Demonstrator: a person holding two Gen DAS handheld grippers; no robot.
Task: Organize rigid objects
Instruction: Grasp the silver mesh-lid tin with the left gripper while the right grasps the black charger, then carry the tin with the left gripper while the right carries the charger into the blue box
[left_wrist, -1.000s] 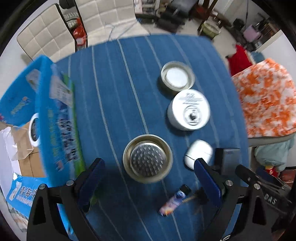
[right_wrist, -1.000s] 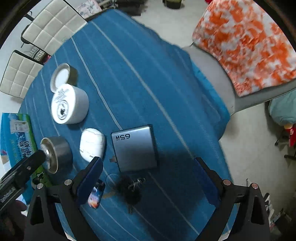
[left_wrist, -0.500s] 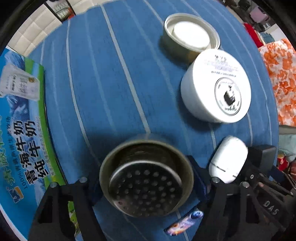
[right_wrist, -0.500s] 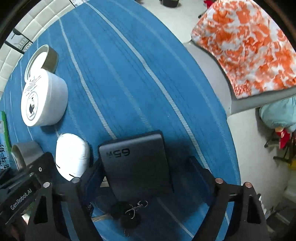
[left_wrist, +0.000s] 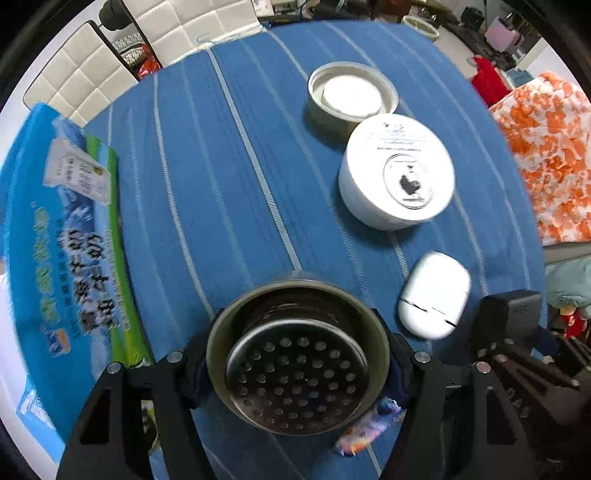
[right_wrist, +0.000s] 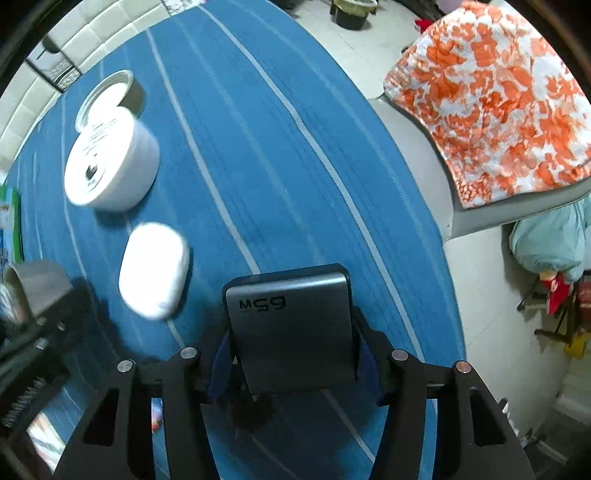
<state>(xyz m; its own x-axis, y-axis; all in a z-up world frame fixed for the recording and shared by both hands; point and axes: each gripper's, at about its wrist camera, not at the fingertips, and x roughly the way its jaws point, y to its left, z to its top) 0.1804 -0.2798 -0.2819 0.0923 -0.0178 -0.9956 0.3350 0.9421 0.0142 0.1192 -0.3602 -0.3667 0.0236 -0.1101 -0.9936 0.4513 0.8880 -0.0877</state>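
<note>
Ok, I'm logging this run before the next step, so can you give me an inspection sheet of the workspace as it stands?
Surface: blue striped tablecloth, partly covered.
Job's things: metal strainer cup and grey 65W charger, each gripped; white round tin, open metal tin touching it, white earbud case lying apart.
Clutter: blue milk carton box at the left edge; colourful small tube under the cup.
Grippers: left gripper and right gripper both closed on their loads.
Cables: nothing seen.
Surroundings: white padded chairs, orange-white blanket.
</note>
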